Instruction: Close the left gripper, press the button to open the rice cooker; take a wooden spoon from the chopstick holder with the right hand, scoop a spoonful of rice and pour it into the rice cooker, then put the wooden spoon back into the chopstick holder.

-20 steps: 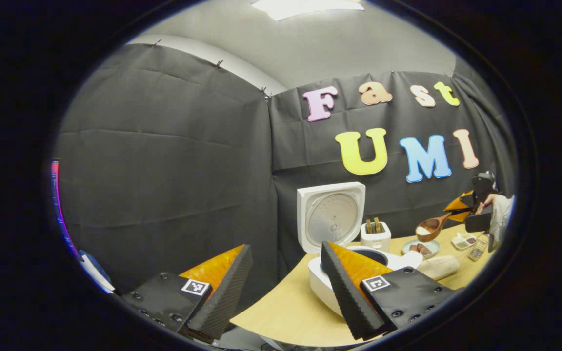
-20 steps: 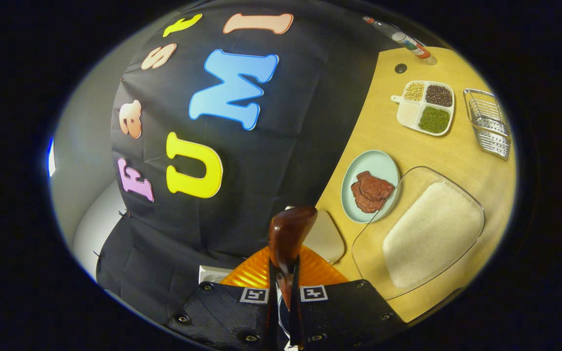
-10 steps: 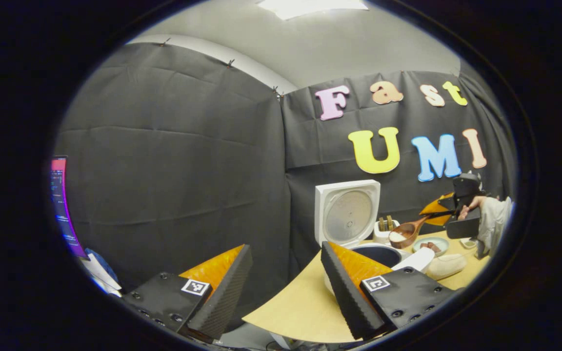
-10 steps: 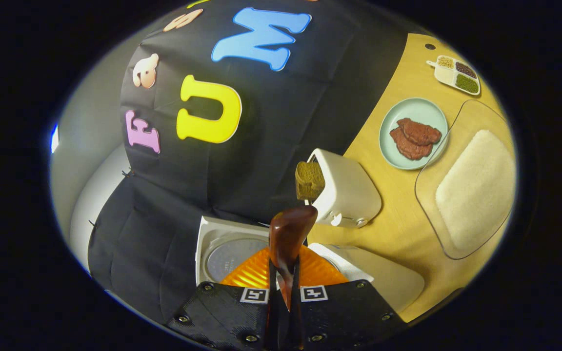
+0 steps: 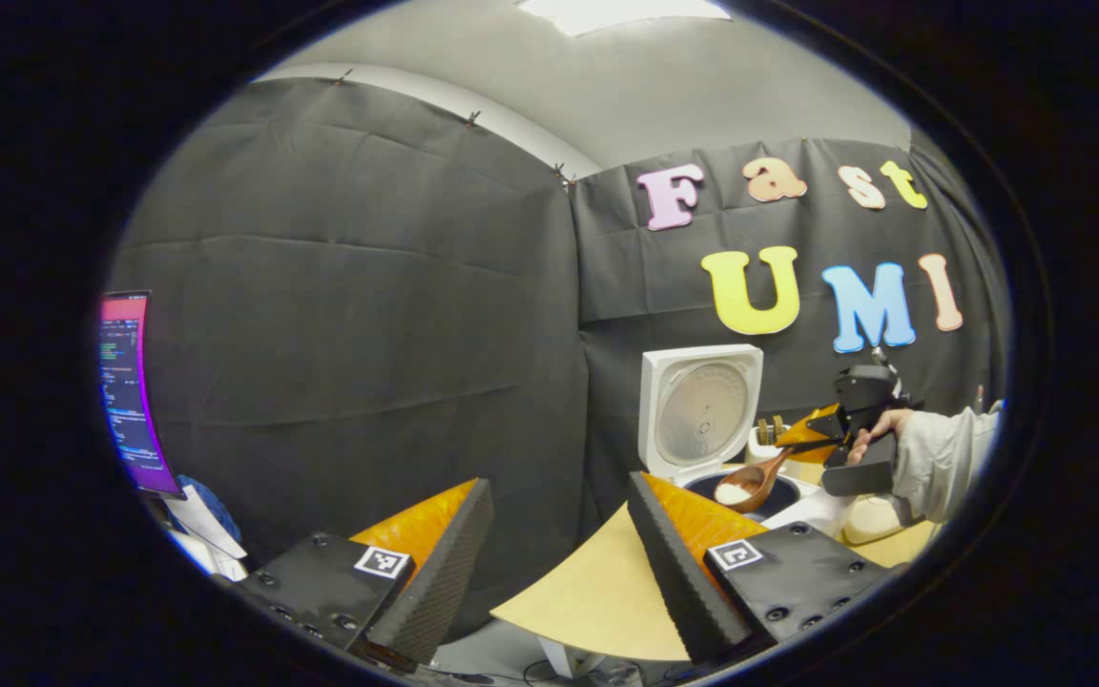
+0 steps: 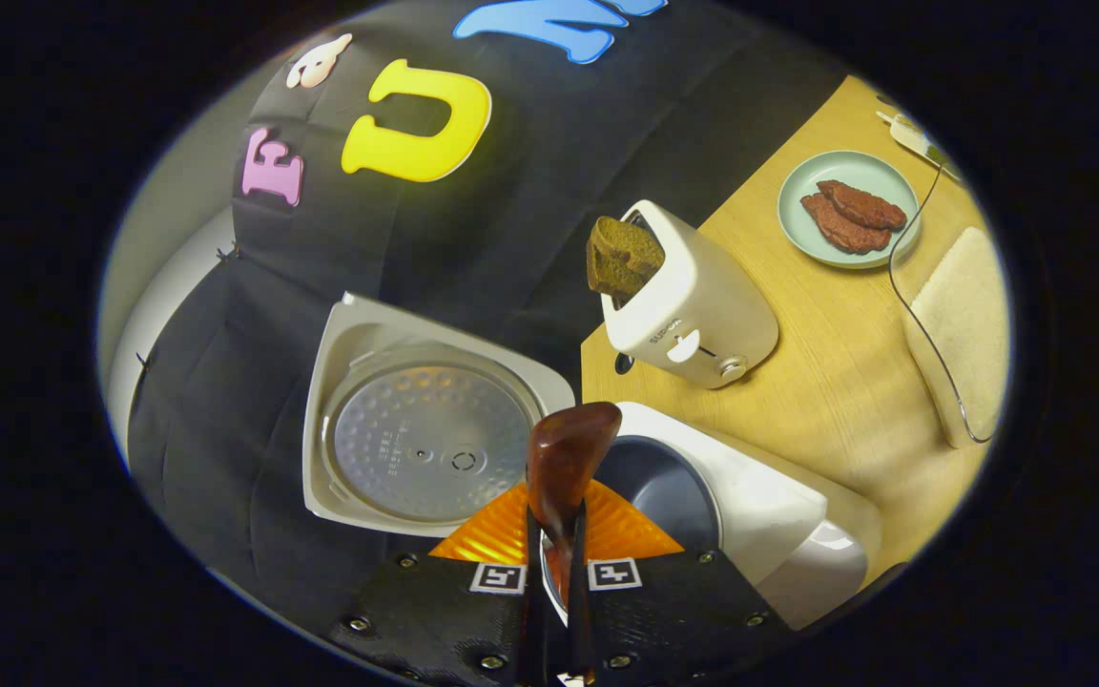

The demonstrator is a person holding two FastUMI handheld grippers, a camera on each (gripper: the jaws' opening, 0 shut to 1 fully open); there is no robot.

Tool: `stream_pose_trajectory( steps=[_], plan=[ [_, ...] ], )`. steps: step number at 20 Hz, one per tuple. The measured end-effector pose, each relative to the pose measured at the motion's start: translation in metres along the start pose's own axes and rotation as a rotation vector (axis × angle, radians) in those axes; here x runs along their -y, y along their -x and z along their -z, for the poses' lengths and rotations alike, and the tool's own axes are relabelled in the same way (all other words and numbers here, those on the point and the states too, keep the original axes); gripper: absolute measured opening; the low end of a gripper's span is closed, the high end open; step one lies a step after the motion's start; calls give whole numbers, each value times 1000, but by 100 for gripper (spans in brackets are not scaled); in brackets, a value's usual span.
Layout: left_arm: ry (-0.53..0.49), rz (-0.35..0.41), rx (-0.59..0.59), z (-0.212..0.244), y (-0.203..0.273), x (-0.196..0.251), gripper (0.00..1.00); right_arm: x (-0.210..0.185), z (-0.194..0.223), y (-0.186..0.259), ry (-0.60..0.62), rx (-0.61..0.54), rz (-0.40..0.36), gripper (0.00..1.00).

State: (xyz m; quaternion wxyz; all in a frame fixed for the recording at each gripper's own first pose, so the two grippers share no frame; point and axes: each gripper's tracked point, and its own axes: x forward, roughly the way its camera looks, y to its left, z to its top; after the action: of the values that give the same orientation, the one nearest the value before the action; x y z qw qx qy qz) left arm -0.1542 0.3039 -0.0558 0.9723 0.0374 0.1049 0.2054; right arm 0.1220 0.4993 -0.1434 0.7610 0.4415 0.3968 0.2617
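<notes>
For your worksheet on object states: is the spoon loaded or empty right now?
Loaded: the spoon bowl holds a white heap of rice, poised over the open cooker.

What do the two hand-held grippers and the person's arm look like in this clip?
The left hand-held gripper has two wedge-shaped fingers with ribbed pads, on black bolted plates that each carry a small square black-and-white marker. The right hand-held gripper has the same black plates with screws and paired square markers; farther off in the left gripper view it has a black handle. The person's sleeve is light grey.

A light wooden table [image 6: 826, 334] carries the open rice cooker [image 6: 750, 515], toaster [image 6: 702, 305] and plate [image 6: 802, 224].
</notes>
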Motion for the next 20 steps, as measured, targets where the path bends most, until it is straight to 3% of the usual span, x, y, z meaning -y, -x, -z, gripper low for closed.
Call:
stream_pose_trajectory(
  steps=[4,12,20],
  plan=[
    [15,-17,-10,7,-1,-6,100,-1,17,-14,132,-27,47,9],
    [38,-32,-21,17,16,-23,100,-3,26,-21,505,-53,130,9],
    [43,-21,-13,17,12,-17,100,-14,13,-15,969,-1,201,10]
  ],
)
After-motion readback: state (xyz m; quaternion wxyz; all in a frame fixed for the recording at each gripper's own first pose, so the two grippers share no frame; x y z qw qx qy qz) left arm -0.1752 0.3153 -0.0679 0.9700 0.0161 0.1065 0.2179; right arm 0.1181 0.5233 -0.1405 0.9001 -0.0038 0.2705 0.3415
